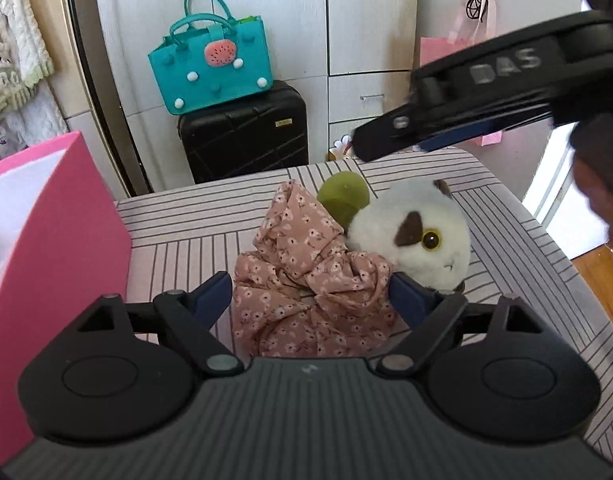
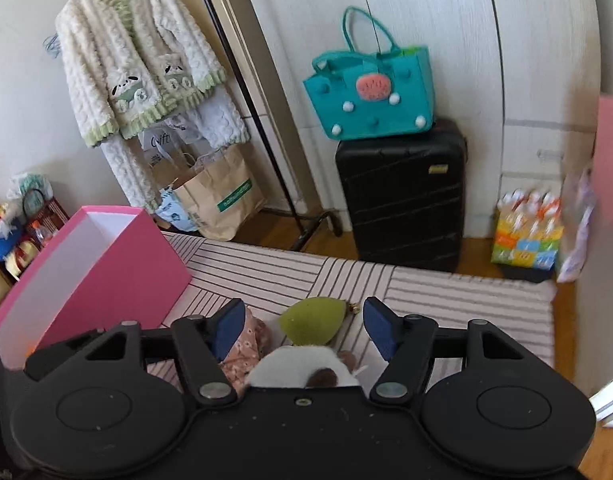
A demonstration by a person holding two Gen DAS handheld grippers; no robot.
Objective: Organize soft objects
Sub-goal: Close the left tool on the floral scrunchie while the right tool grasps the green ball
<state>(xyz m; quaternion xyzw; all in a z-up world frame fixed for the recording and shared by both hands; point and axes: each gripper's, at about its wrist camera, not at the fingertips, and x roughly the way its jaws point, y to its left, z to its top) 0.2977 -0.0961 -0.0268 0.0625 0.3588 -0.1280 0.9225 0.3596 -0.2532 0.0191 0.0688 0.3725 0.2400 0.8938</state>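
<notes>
A crumpled pink floral cloth [image 1: 306, 280] lies on the striped table [image 1: 178, 248]. A white plush cat [image 1: 418, 232] with a brown eye patch lies beside it, touching a green soft pouch [image 1: 342, 196]. My left gripper [image 1: 312, 300] is open, its blue pads on either side of the cloth. My right gripper [image 2: 302, 328] is open and hovers above the plush cat [image 2: 302, 368] and green pouch [image 2: 312, 320]; it shows from the side in the left wrist view [image 1: 458, 120]. An open pink box [image 2: 90, 272] stands at the table's left, also in the left wrist view [image 1: 58, 248].
A black suitcase [image 2: 402, 196] with a teal handbag [image 2: 370, 96] on top stands beyond the table by white wardrobe doors. A fluffy cardigan [image 2: 134, 64] hangs on a rack at left above paper bags [image 2: 218, 196]. A colourful pack [image 2: 526, 236] sits on the floor at right.
</notes>
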